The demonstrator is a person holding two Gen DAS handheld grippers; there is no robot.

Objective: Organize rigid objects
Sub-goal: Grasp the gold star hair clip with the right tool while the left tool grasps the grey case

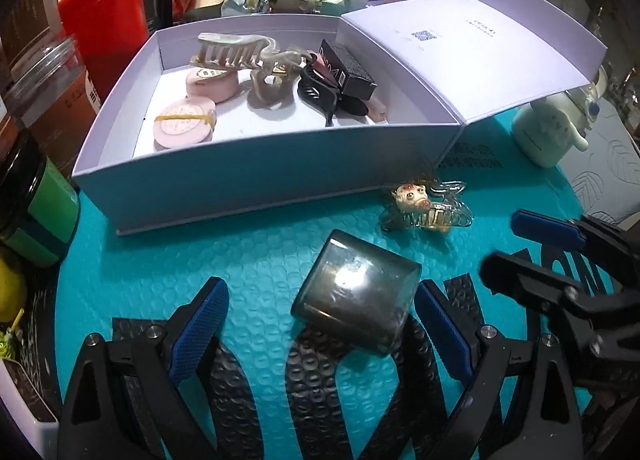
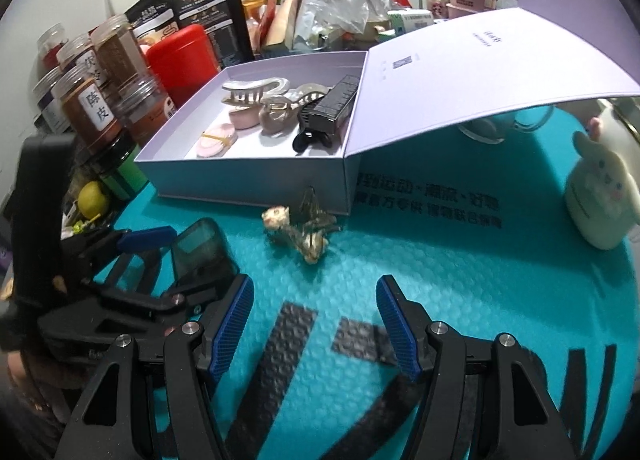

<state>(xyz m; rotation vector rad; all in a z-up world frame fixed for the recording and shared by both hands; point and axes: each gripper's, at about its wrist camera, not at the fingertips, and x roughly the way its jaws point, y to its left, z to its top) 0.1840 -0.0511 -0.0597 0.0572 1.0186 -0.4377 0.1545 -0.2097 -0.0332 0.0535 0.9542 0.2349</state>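
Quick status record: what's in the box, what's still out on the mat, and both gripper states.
box: open, lid folded back
in box: hair claws, two pink round tins, black case
on mat: smoky clear case, decorated hair claw
left gripper: open, straddling smoky clear case, not gripping
right gripper: open, empty

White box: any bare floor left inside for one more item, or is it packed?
The white box has bare floor along its near wall, in front of the black clip, and right of the banded pink tin. The back row is crowded: pale claw clips, black case, overlapping.
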